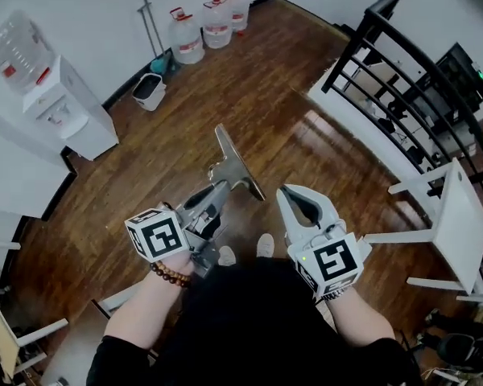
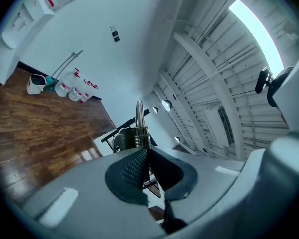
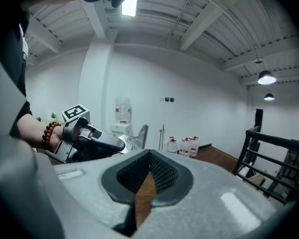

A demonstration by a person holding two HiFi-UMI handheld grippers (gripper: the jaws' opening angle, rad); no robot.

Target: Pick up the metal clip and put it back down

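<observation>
In the head view my left gripper (image 1: 219,190) is shut on the metal clip (image 1: 238,164), a broad shiny clip that juts out past the fingertips over the wooden floor. In the left gripper view the clip (image 2: 138,121) stands edge-on between the dark pads, with its spring showing. My right gripper (image 1: 285,193) hangs just to the right of the clip, apart from it, its jaws together with nothing between them. The right gripper view looks along its own shut jaws (image 3: 149,156) at the left gripper (image 3: 114,142) and the clip (image 3: 138,136).
Brown wooden floor (image 1: 249,87) lies below. A white water dispenser (image 1: 60,103) stands at the left wall, a white bin (image 1: 149,92) and several water jugs (image 1: 215,21) at the far wall. A black railing (image 1: 402,79) and a white table (image 1: 460,222) are at the right.
</observation>
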